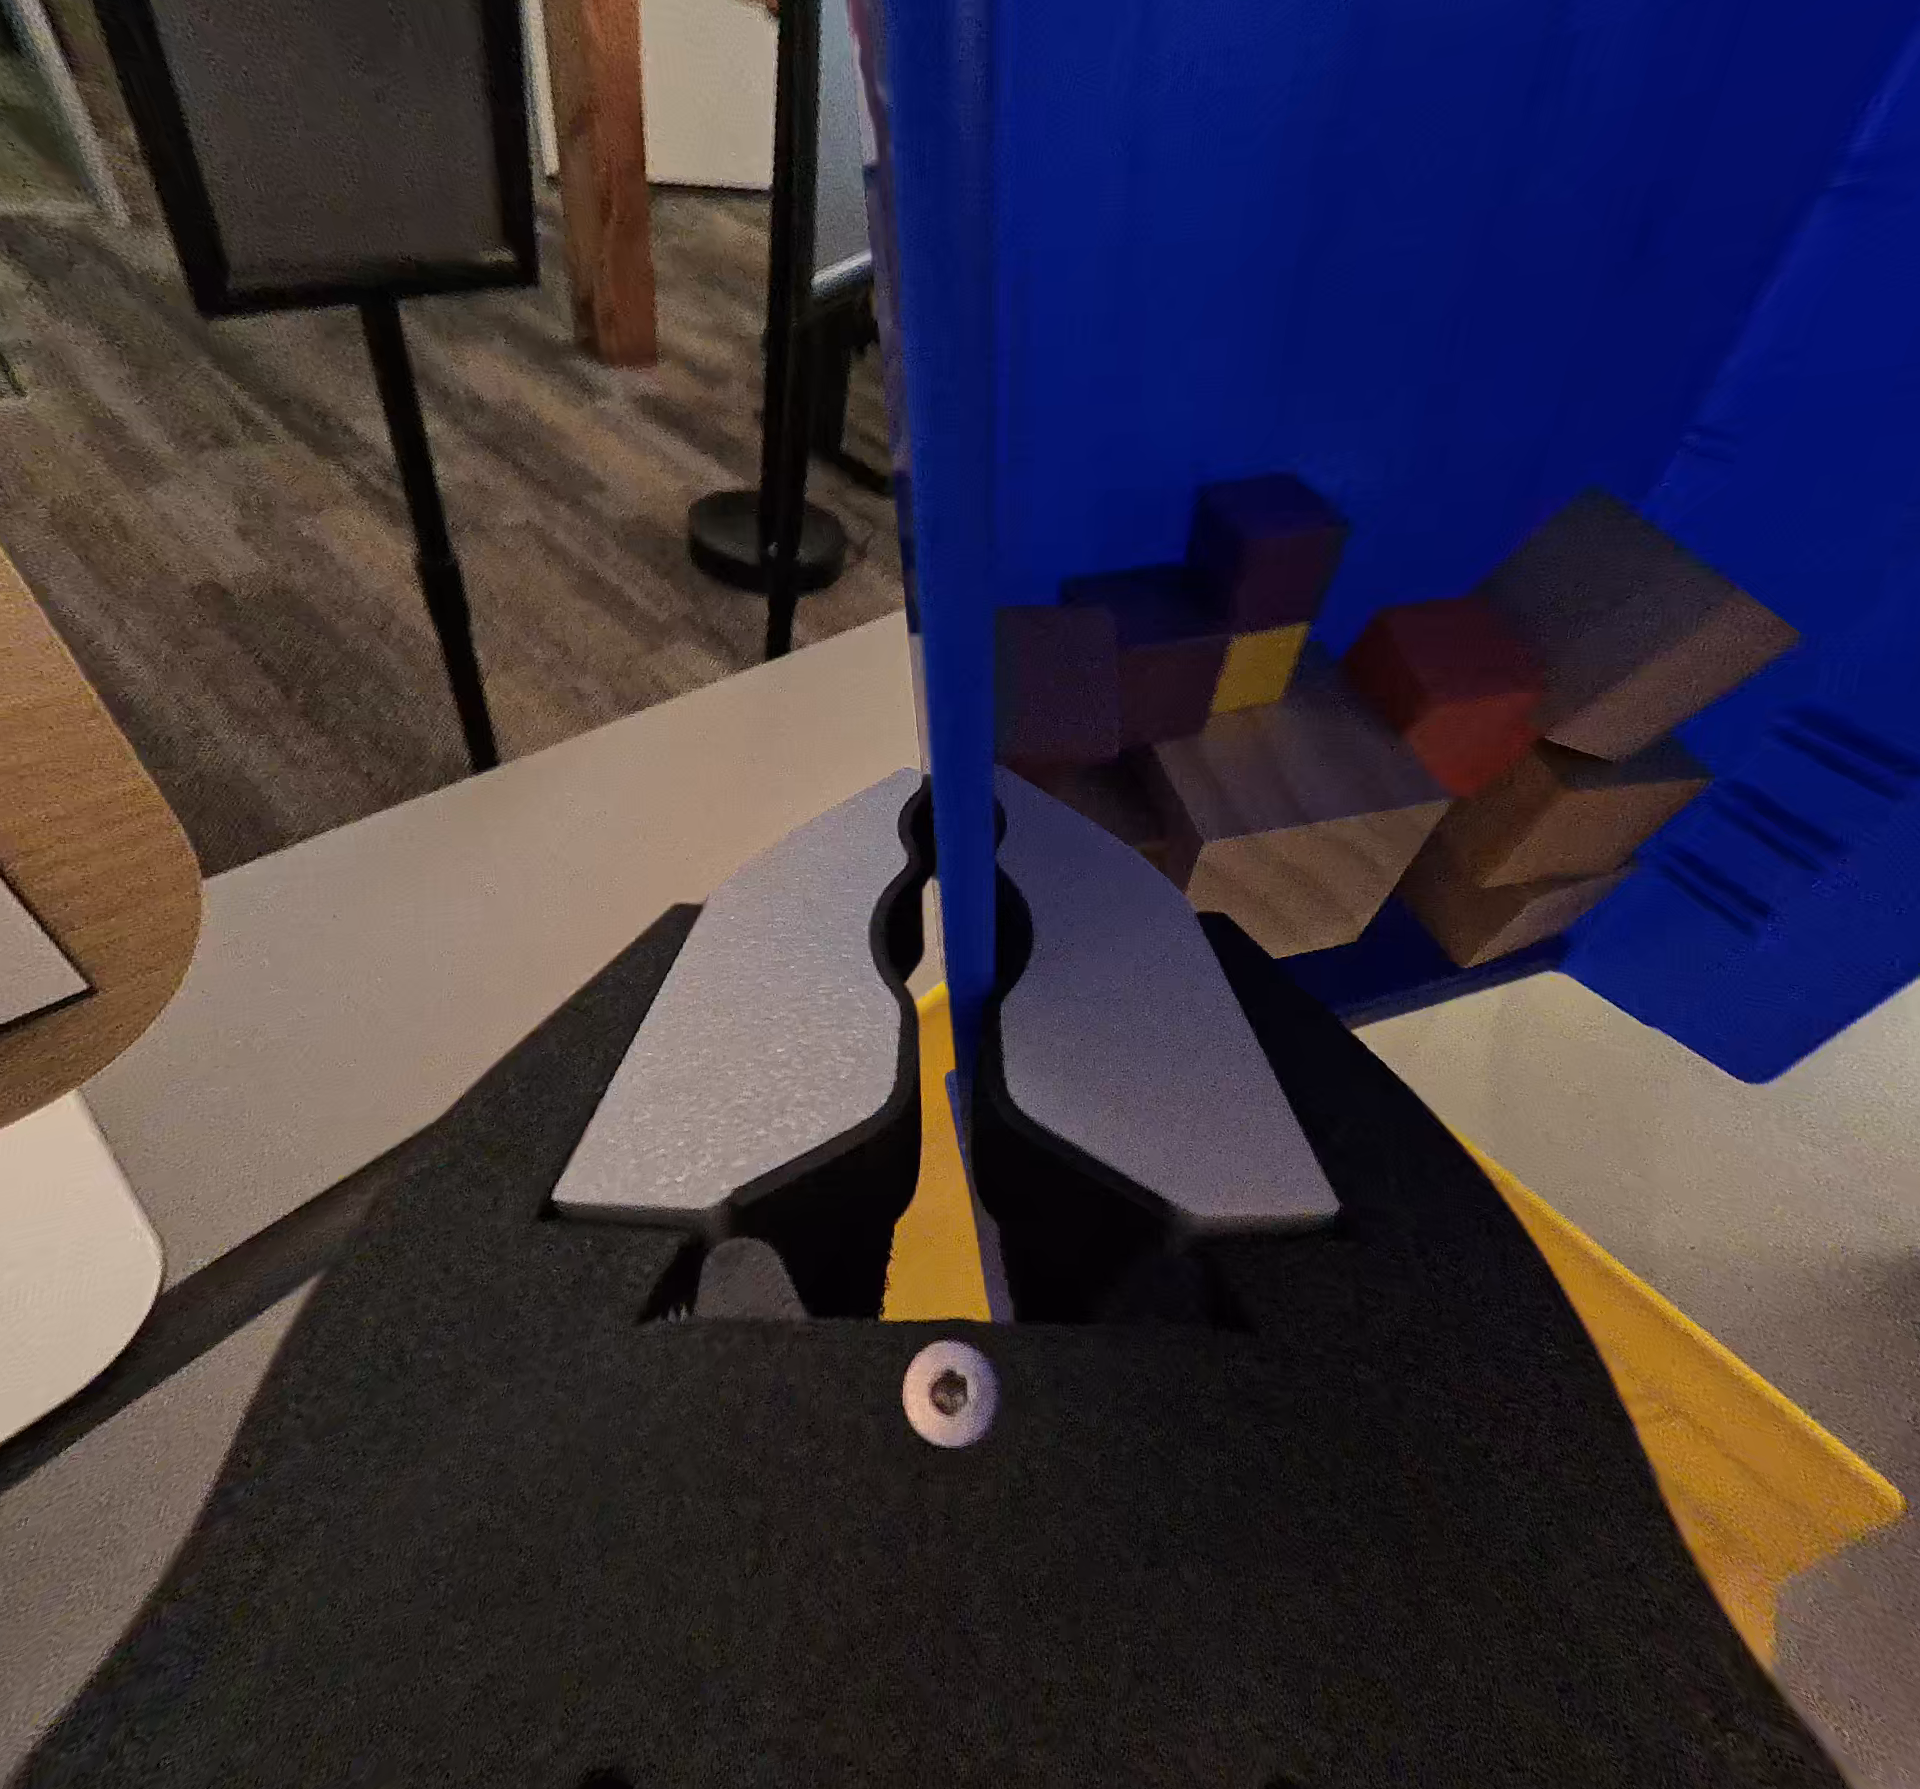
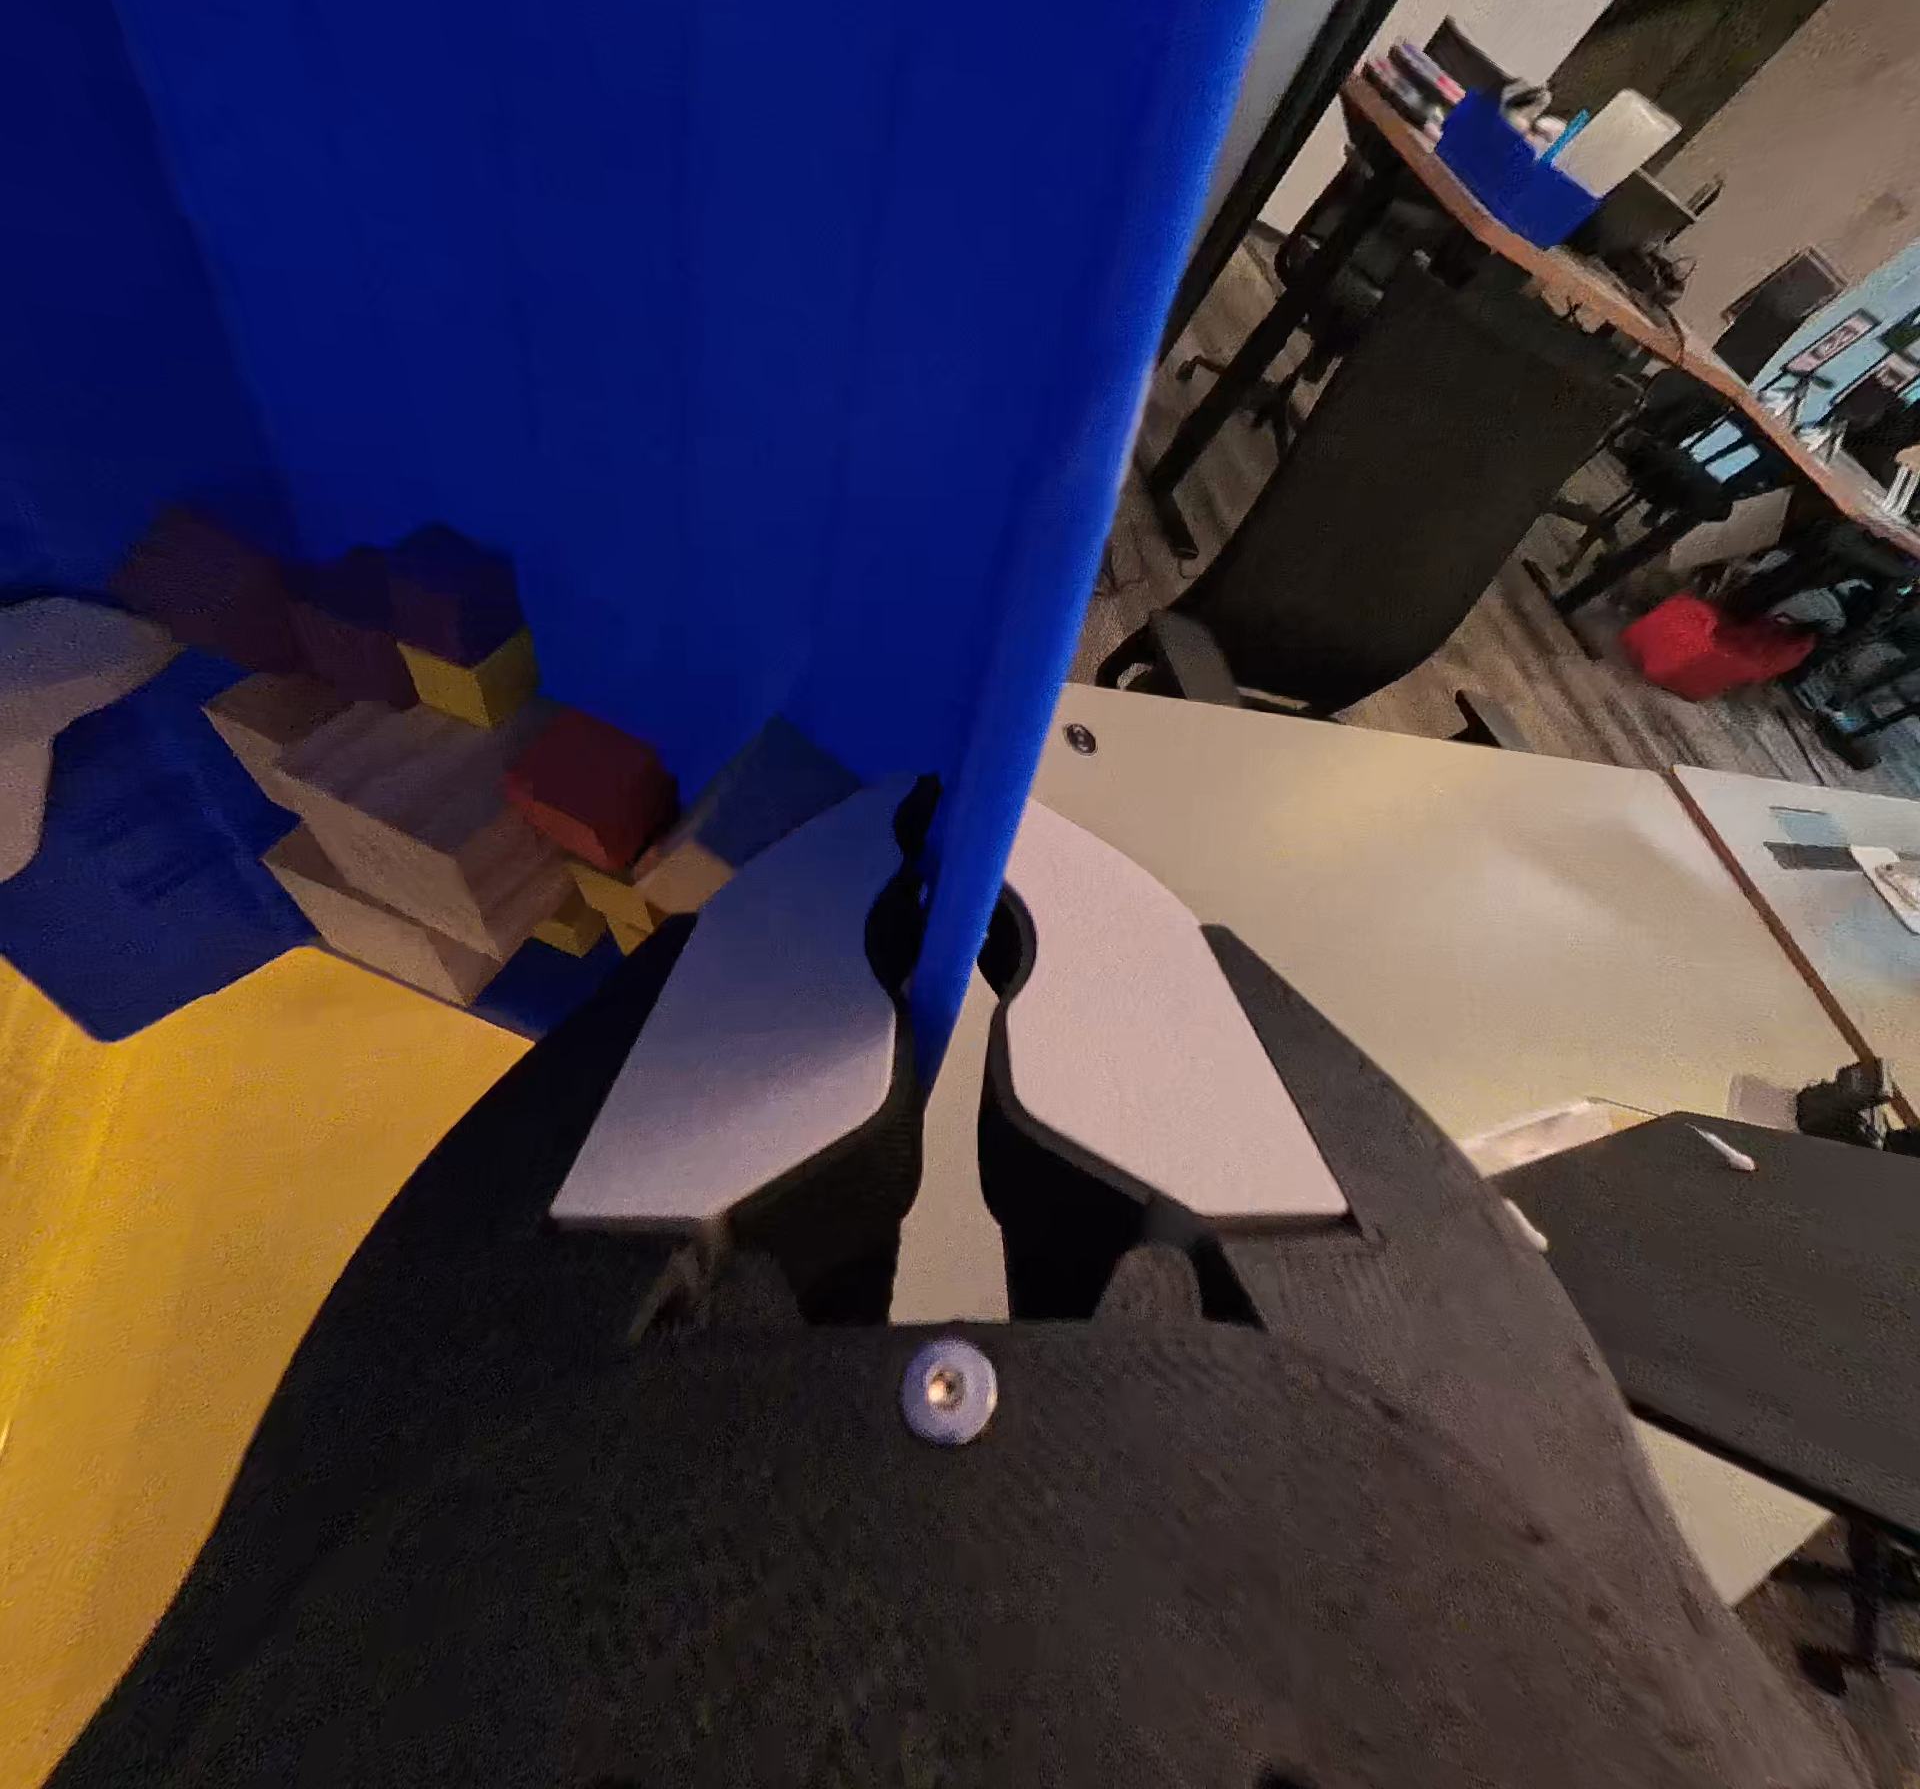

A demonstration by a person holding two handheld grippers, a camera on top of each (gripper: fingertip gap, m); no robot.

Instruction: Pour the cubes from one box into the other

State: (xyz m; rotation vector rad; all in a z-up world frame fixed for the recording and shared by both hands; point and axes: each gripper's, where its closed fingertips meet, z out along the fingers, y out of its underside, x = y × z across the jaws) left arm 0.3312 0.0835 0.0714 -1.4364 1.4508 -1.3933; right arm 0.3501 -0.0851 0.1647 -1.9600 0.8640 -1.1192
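Both tongs, left tongs (image 1: 961, 918) and right tongs (image 2: 951, 918), are clamped on opposite walls of the blue box (image 1: 1351, 233), tipped steeply. Its wooden cubes (image 1: 1299, 804) crowd the lowered rim, directly above the yellow box (image 2: 187, 1220) on the tabletop (image 1: 520, 908).

L tool (image 1: 961, 918), R tool (image 2: 951, 918): black textured body, curved grey finger plates, silver hex screw at centre.
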